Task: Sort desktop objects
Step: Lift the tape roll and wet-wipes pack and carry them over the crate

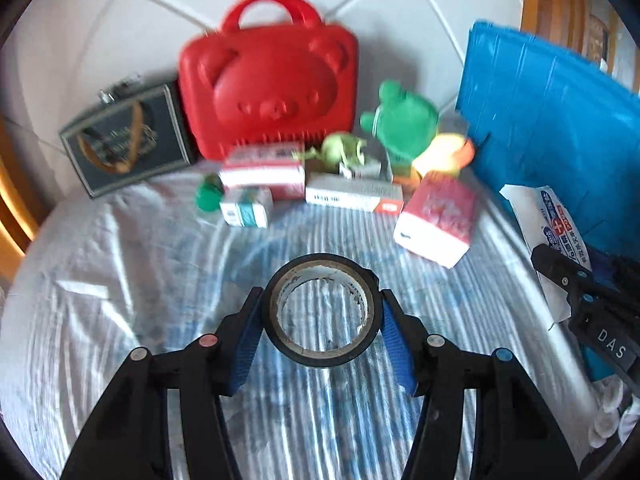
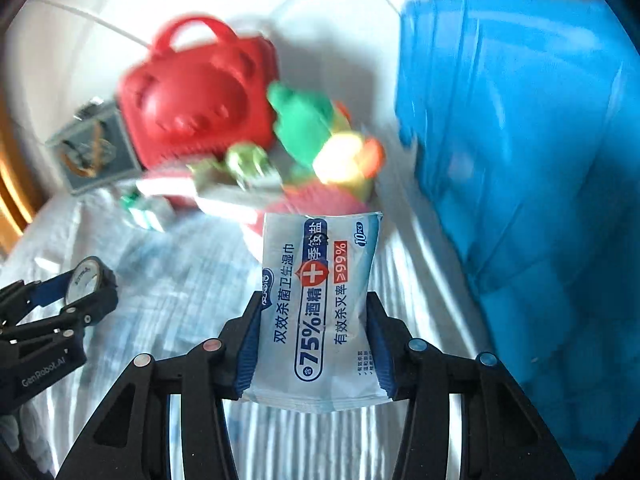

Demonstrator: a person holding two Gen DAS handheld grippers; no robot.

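Note:
My left gripper (image 1: 322,312) is shut on a roll of black tape (image 1: 323,347), held above the blue-and-white cloth (image 1: 120,280); the roll also shows in the right wrist view (image 2: 86,282). My right gripper (image 2: 312,336) is shut on a white-and-blue pack of alcohol wipes (image 2: 320,300), held above the cloth; the pack also shows at the right of the left wrist view (image 1: 548,232). A blue plastic bin (image 2: 520,160) stands close on the right of the pack and also shows in the left wrist view (image 1: 552,128).
At the back stand a red bear-face case (image 1: 268,88), a dark framed box (image 1: 124,140), green toys (image 1: 404,120), and several small cartons, among them a red-and-white carton (image 1: 438,220) and a teal one (image 1: 246,206). A tiled wall rises behind them.

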